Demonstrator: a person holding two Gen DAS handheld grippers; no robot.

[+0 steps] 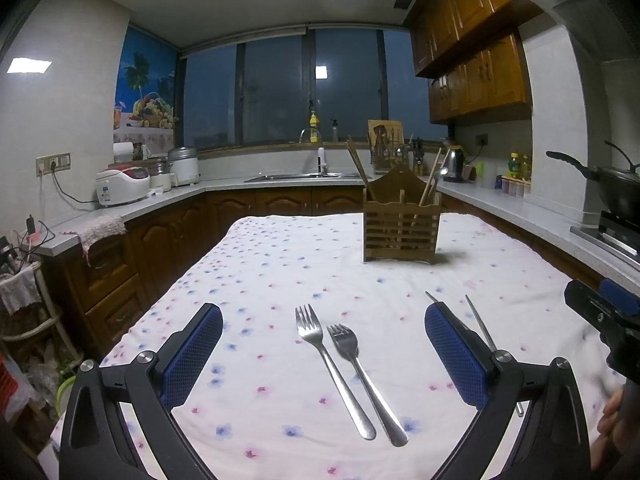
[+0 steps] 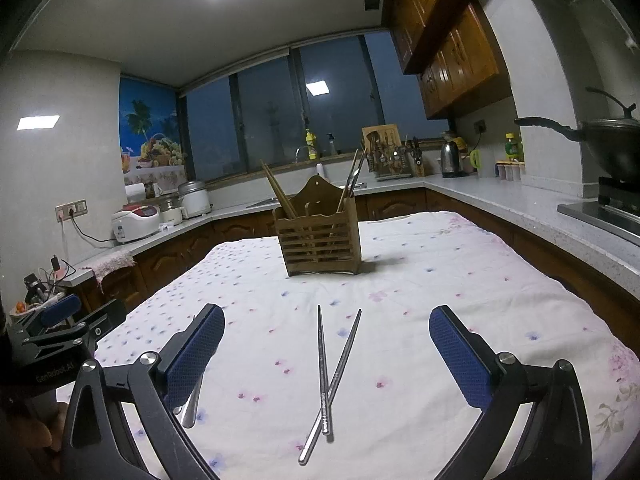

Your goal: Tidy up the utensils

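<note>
Two metal forks, a longer one [image 1: 332, 368] and a shorter one [image 1: 362, 376], lie side by side on the flowered tablecloth [image 1: 280, 264] between the fingers of my open, empty left gripper [image 1: 324, 336]. Two metal chopsticks [image 2: 330, 380] lie crossed between the fingers of my open, empty right gripper [image 2: 326, 340]; their tips also show in the left wrist view [image 1: 480, 324]. A wooden slatted utensil holder [image 1: 401, 224], also seen in the right wrist view [image 2: 320, 236], stands farther back with wooden chopsticks in it. Fork handles [image 2: 192, 404] show behind the right gripper's left finger.
The table is ringed by kitchen counters [image 1: 224, 188] with rice cookers [image 1: 122, 186], a sink [image 1: 304, 176], a kettle [image 2: 452, 158] and a wok on the stove [image 2: 612, 144]. The other gripper shows at each view's edge: [image 1: 604, 316], [image 2: 60, 328].
</note>
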